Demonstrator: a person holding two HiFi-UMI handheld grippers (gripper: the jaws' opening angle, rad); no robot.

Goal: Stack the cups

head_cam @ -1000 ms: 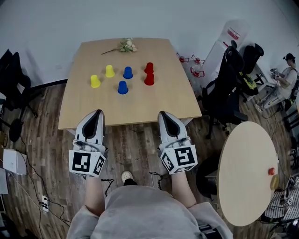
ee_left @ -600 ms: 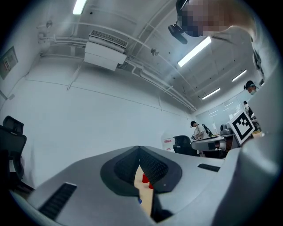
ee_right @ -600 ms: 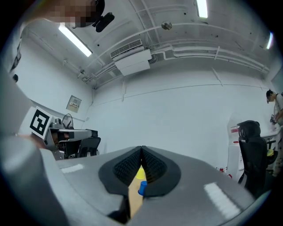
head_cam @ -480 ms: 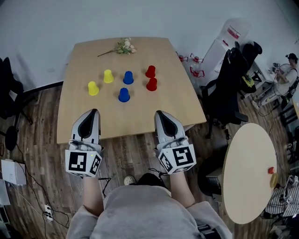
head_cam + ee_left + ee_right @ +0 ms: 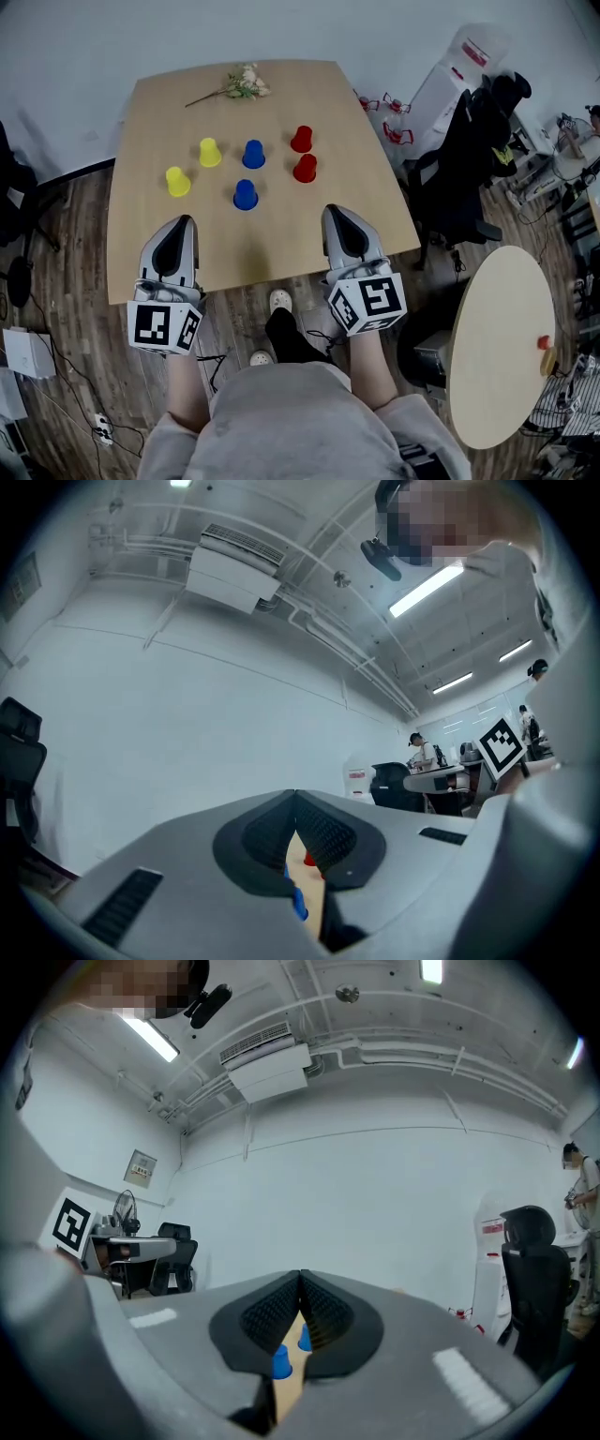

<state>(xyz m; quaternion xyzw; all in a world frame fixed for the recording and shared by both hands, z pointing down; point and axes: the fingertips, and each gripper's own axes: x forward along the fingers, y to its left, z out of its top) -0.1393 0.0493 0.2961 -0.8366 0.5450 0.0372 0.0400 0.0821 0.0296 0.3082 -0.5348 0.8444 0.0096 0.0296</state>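
Observation:
Six upturned cups stand on the wooden table (image 5: 281,234) in the head view: two yellow (image 5: 176,181) (image 5: 210,152), two blue (image 5: 253,154) (image 5: 246,194), two red (image 5: 302,139) (image 5: 305,168). My left gripper (image 5: 179,225) is shut and empty over the table's near edge, below the yellow cups. My right gripper (image 5: 339,214) is also shut and empty, just below the near red cup. Through the left gripper's (image 5: 296,822) shut jaws a blue cup (image 5: 297,904) and a red one show. Through the right gripper's (image 5: 300,1296) jaws both blue cups (image 5: 280,1364) show.
A dried flower sprig (image 5: 242,83) lies at the table's far edge. Black office chairs (image 5: 469,159) stand to the right, with a round wooden table (image 5: 497,347) nearer. A white wall runs behind the table. My feet (image 5: 279,323) are on the wood floor.
Both grippers have moved forward from in front of the table to over its near edge. They have stayed shut. The cups have not moved.

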